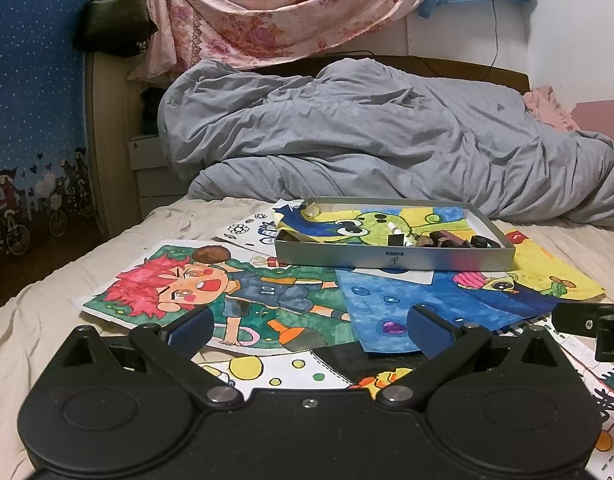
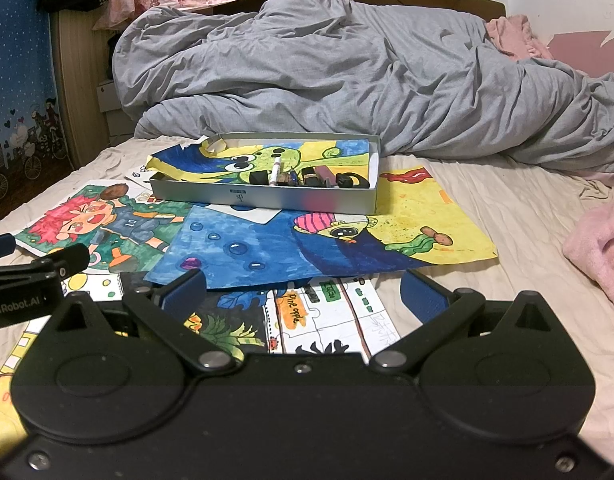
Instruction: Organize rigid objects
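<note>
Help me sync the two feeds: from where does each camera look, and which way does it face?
Left wrist: sits behind the open left hand-held gripper, facing the grey box on drawings, duvet beyond; the right gripper's tip shows at right.
Right wrist: sits behind the open right hand-held gripper, facing the same box; the left gripper's tip shows at left.
Shared: box, drawings, duvet, bed.
</note>
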Action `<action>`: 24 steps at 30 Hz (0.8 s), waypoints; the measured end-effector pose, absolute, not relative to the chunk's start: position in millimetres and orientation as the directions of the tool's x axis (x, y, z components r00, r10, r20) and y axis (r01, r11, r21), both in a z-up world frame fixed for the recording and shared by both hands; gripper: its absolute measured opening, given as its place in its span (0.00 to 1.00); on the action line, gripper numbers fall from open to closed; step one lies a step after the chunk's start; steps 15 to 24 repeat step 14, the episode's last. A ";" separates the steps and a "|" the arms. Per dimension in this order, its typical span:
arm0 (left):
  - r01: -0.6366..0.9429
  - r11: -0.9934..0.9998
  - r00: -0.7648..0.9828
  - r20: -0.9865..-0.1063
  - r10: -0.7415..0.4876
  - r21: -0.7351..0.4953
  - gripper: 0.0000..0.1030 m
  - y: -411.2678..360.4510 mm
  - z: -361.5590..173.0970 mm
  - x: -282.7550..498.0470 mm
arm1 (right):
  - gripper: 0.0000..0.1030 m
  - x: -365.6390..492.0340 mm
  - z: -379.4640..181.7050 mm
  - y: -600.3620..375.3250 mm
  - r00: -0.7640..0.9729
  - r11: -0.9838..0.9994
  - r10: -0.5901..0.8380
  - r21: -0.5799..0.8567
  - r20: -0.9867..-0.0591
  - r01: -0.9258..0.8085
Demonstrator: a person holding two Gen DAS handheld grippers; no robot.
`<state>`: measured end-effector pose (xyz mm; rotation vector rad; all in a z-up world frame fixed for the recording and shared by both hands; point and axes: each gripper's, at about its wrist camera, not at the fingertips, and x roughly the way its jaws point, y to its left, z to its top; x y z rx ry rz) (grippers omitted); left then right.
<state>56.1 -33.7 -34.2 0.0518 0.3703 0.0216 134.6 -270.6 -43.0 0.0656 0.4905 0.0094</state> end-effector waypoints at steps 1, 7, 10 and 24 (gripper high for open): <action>-0.013 0.998 0.932 -0.361 0.032 0.056 0.99 -33.5 -34.5 56.6 | 1.00 134.5 -43.2 -271.0 0.882 0.998 0.025 0.065 -0.471 0.007; -0.009 0.998 0.929 -0.367 0.033 0.066 0.99 -32.8 -35.9 57.7 | 1.00 134.6 -43.4 -271.0 0.881 0.998 0.024 0.065 -0.472 0.007; -0.009 0.998 0.929 -0.369 0.033 0.066 0.99 -31.9 -36.4 57.6 | 1.00 134.7 -44.9 -272.1 0.878 0.998 0.022 0.063 -0.477 0.009; -0.008 0.998 0.928 -0.371 0.031 0.064 0.99 -31.5 -36.8 58.5 | 1.00 134.5 -45.0 -272.7 0.878 0.998 0.022 0.062 -0.479 0.009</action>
